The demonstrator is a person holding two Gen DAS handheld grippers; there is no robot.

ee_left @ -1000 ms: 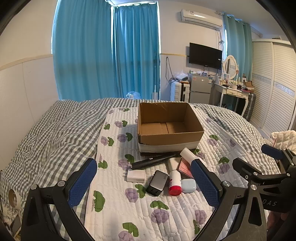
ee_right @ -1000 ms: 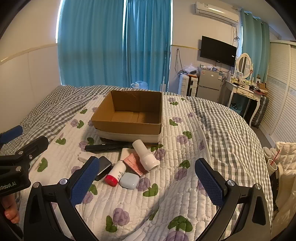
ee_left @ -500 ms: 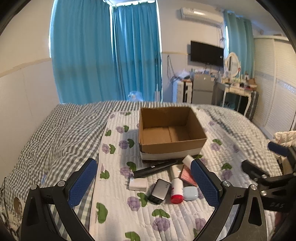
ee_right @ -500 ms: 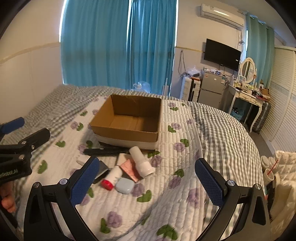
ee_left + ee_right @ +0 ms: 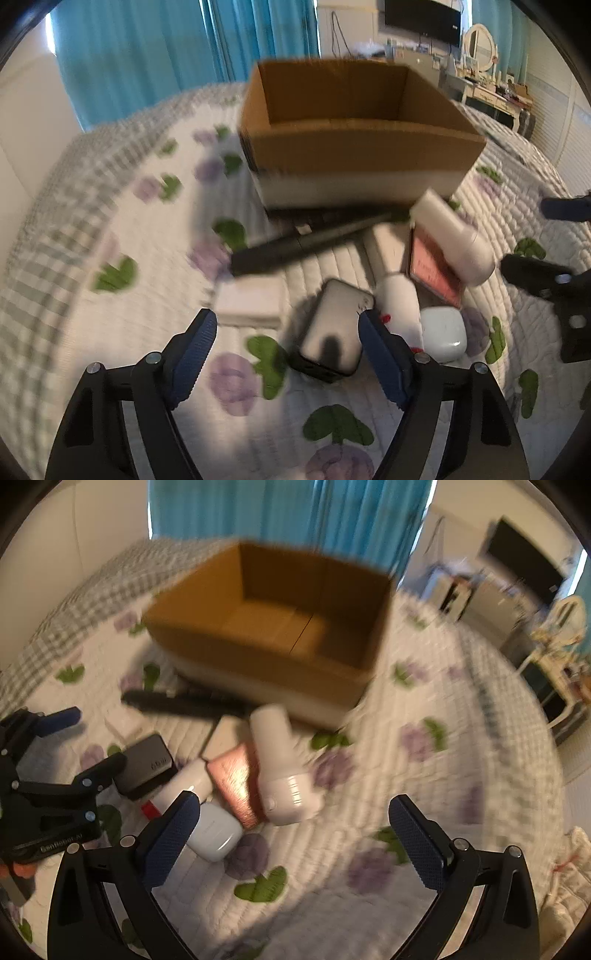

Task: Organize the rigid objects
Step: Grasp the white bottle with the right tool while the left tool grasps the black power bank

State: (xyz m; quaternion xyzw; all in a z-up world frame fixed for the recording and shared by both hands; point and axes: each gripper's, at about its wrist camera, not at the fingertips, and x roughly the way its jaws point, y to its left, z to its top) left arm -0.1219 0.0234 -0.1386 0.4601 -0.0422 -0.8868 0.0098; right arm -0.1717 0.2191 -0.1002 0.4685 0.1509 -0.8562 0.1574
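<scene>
An open cardboard box sits on the quilt. In front of it lie a black wand, a white block, a grey power bank, a red-capped white tube, a pale blue case, a pink card and a white bottle. My left gripper is open, low over the power bank. My right gripper is open, just in front of the white bottle.
The floral quilt lies over a grey checked bedspread. Blue curtains, a TV and a dresser stand beyond the bed. Both views are motion-blurred.
Both grippers have dropped down and forward toward the pile of objects. The left now hovers at the power bank, the right at the white bottle. Both remain open.
</scene>
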